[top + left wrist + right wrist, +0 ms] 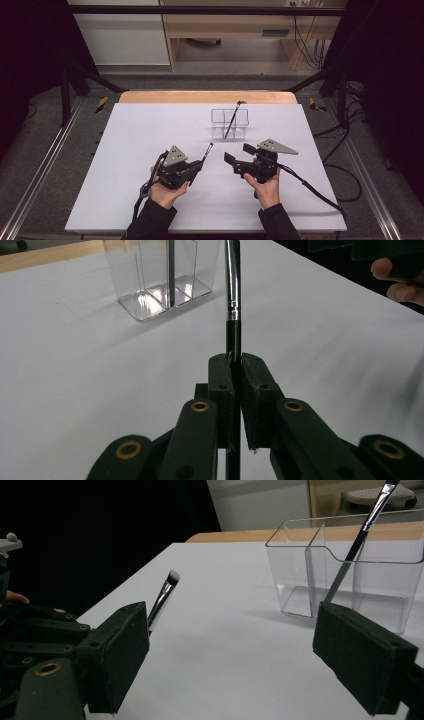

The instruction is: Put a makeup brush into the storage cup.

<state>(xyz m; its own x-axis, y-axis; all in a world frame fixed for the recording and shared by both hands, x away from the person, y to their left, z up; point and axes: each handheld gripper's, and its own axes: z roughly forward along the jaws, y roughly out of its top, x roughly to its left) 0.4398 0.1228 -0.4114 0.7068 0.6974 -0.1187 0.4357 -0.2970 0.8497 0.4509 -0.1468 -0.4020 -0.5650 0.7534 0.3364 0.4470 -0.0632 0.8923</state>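
1. Where the wide white table top [150,150] spreads over its wooden frame, most of it lies bare, and the work sits toward the far middle.
2. Well beyond both hands stands the clear plastic organiser box with inner dividers [229,123]; one thin black-handled brush with a silver ferrule [232,120] already leans in one of its compartments, head up.
3. Nearer the person, the left black two-jaw gripper [200,162] has its jaws clamped tight on the handle of a second slim black brush with a pale angled tip [232,295]. That brush juts forward and up from the jaws, off the table, pointing roughly toward the box.
4. Just beside it, the right black two-jaw gripper [240,154] hangs with its jaws spread wide and nothing between them, aimed at the box from the right gripper view.
5. By my reading, the job is partly done: one brush is housed, the other is picked up but is well short of the box. Carrying it over and dropping it handle-first into a compartment is what remains.
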